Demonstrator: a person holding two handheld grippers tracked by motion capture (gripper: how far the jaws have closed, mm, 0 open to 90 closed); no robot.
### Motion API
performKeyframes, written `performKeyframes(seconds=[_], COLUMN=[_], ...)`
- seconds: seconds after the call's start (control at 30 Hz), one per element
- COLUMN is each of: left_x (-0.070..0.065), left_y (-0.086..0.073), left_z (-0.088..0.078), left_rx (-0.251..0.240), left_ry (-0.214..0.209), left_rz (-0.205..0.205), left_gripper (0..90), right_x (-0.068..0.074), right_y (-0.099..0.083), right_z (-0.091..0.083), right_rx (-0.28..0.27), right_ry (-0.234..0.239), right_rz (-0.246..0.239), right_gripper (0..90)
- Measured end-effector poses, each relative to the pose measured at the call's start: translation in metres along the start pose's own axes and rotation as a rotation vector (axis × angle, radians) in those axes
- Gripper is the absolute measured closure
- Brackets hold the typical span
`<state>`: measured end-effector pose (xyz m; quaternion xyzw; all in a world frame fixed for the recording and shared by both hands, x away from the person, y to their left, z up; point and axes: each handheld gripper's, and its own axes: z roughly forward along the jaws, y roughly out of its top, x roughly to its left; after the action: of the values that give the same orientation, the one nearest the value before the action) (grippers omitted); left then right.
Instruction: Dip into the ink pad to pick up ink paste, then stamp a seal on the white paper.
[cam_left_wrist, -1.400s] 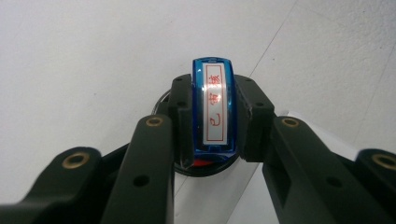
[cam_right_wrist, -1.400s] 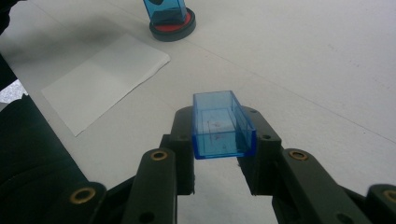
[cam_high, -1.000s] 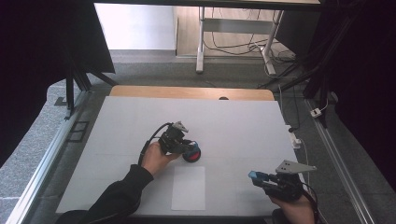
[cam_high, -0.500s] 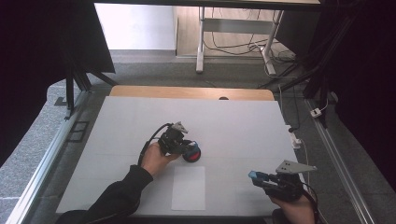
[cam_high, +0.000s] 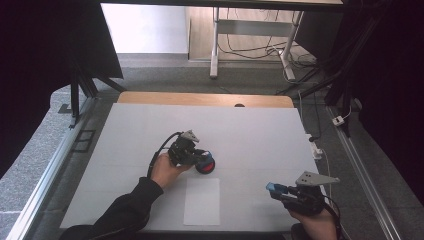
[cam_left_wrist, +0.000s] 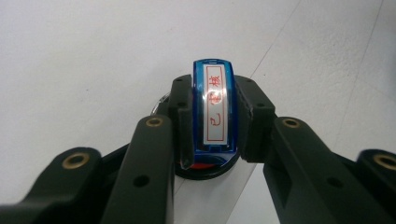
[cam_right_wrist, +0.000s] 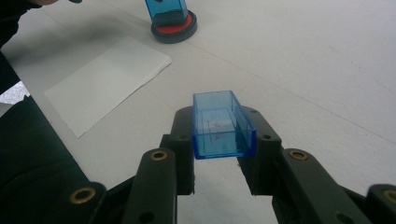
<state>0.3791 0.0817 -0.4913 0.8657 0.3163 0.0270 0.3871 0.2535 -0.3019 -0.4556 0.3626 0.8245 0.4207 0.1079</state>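
On ink pad (cam_high: 206, 167) — left hand-held gripper (cam_high: 196, 156) clamps blue stamp (cam_left_wrist: 214, 112); right hand-held gripper (cam_high: 278, 190) clamps blue cap (cam_right_wrist: 222, 125).

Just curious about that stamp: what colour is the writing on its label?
Red, on a white label set in the blue stamp; clearest in the left gripper view.

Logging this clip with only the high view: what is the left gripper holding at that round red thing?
Observer: The left gripper's jaws clamp a clear blue plastic stamp with a white label bearing red characters.
Operator: Does it touch the red thing?
Observer: Yes, its base appears to sit on the round red ink pad in a black case.
Operator: And the right gripper?
Observer: The right gripper is shut on a clear blue plastic cap, hollow, open end facing up.
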Motion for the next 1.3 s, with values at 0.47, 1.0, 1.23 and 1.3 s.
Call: performKeyframes(seconds=[0.47,1.0,1.23,1.3], left_x=[-0.008,-0.018,-0.02,-0.021], left_y=[0.005,0.005,0.005,0.005], left_z=[-0.016,-0.036,-0.042,-0.044], left_rx=[-0.046,-0.077,-0.082,-0.083], left_ry=[-0.009,-0.012,-0.023,-0.029], left_rz=[0.029,0.064,0.055,0.054], left_gripper=[70.5,70.5,70.4,70.4], right_x=[0.0,0.0,0.0,0.0], right_y=[-0.001,-0.001,-0.001,-0.001], right_z=[-0.001,-0.002,-0.002,-0.002], right_rx=[-0.004,-0.006,-0.007,-0.008], right_ry=[-0.001,0.001,0.002,0.002], right_rz=[-0.003,-0.002,0.001,-0.001], right_gripper=[68.6,68.5,68.5,68.5])
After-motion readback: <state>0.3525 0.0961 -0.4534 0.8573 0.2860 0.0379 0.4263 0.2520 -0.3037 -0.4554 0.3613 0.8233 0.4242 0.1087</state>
